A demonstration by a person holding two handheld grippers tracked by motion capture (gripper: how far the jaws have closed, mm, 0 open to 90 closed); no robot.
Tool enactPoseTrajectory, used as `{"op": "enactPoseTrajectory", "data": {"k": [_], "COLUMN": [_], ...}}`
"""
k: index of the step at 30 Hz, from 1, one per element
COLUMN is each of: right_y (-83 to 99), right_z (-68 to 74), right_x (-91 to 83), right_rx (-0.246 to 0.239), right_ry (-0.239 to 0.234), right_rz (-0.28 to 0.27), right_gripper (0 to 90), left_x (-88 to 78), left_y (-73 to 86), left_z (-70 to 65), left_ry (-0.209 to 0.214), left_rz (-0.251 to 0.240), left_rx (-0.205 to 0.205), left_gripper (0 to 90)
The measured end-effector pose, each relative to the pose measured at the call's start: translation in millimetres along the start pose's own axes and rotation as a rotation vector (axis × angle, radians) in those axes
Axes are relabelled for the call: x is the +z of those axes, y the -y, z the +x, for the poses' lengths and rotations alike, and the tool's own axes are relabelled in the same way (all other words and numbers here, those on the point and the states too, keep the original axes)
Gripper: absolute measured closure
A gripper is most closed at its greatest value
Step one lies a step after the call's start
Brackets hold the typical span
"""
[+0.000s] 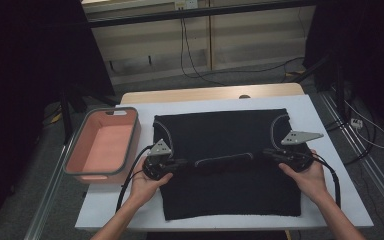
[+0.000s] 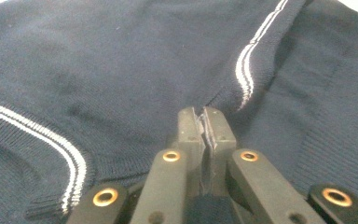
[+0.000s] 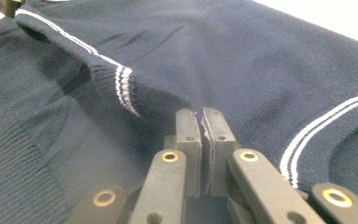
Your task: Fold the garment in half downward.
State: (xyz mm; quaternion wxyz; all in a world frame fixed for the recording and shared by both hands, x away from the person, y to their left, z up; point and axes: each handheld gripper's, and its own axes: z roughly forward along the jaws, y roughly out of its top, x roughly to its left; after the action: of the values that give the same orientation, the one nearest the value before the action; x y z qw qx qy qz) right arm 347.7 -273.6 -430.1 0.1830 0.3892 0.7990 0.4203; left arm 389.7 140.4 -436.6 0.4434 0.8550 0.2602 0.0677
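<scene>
A dark navy knitted top (image 1: 230, 165) with white double stripes along its trim lies spread on the white table (image 1: 330, 200), its upper part folded down over the lower. My left gripper (image 1: 180, 163) pinches the fold's left end. In the left gripper view the jaws of the left gripper (image 2: 204, 116) are pressed together on the navy knit (image 2: 121, 79) beside a striped edge (image 2: 244, 70). At the fold's right end, my right gripper (image 1: 270, 152) is likewise shut on the fabric. Its own view shows the right gripper (image 3: 201, 116) clamping the cloth (image 3: 261, 70) next to the striped trim (image 3: 121, 84).
A salmon-pink bin (image 1: 105, 145) with a grey rim stands at the table's left, beside the top. Cables trail from both grippers toward the table's front edge. Dark frames and cables stand on the floor beyond the table.
</scene>
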Motion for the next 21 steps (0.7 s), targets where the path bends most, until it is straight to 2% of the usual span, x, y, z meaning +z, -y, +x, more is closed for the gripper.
{"op": "enactPoseTrajectory", "data": {"k": [9,21], "right_y": [8.6,21.3], "right_z": [10.7,25.5], "right_x": [-11.3,-23.8], "right_rx": [0.016,0.006], "right_ry": [0.002,-0.011], "right_rz": [-0.012,-0.006], "right_gripper": [86.9,87.1], "left_x": [-10.6,-19.2], "left_y": [1.8,11.2], "left_z": [-12.4,-30.2], "left_ry": [0.022,0.054], "left_rz": [0.002,0.018], "left_rx": [0.025,0.029], "left_gripper": [87.7,87.8]}}
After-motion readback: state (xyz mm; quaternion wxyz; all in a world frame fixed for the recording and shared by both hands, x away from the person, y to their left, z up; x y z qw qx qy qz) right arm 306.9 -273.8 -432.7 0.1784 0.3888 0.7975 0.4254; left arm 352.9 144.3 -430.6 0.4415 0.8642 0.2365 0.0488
